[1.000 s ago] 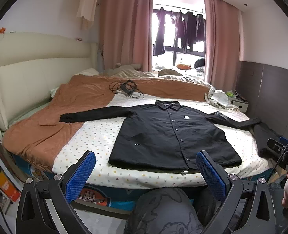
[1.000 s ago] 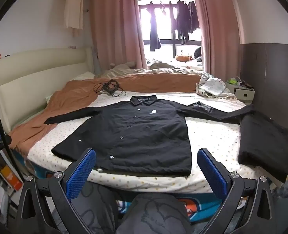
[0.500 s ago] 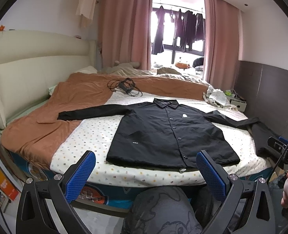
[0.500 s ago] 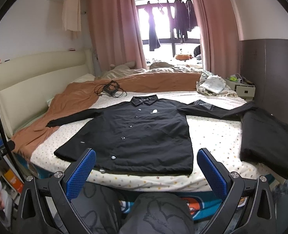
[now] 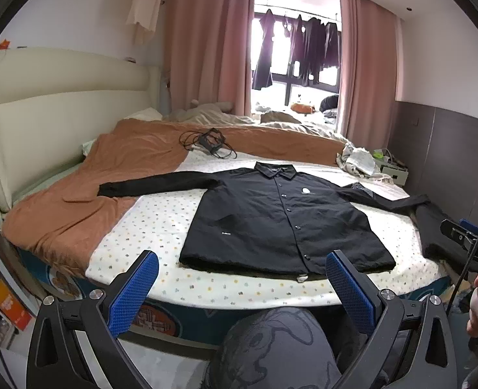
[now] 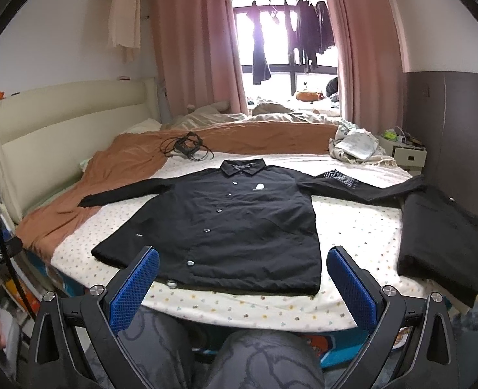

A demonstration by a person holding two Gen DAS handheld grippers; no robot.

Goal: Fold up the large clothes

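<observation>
I see the black jacket (image 5: pixel 281 223) spread flat, front up and buttoned, on the dotted sheet of the bed (image 5: pixel 161 227), sleeves out to both sides. My left tool (image 5: pixel 239 287) and right tool (image 6: pixel 243 281) both stand wide, holding nothing, short of the bed edge. A second dark garment (image 6: pixel 443 243) lies beside the right sleeve.

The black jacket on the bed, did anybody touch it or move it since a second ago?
No. The black jacket lies spread flat as before, sleeves out. Only the cameras shifted: the left gripper and right gripper rose and drifted slightly, so the bed sits a little lower in both views. Both jaws stayed wide open, holding nothing. The folded dark garment and the cable bundle stayed put.
</observation>
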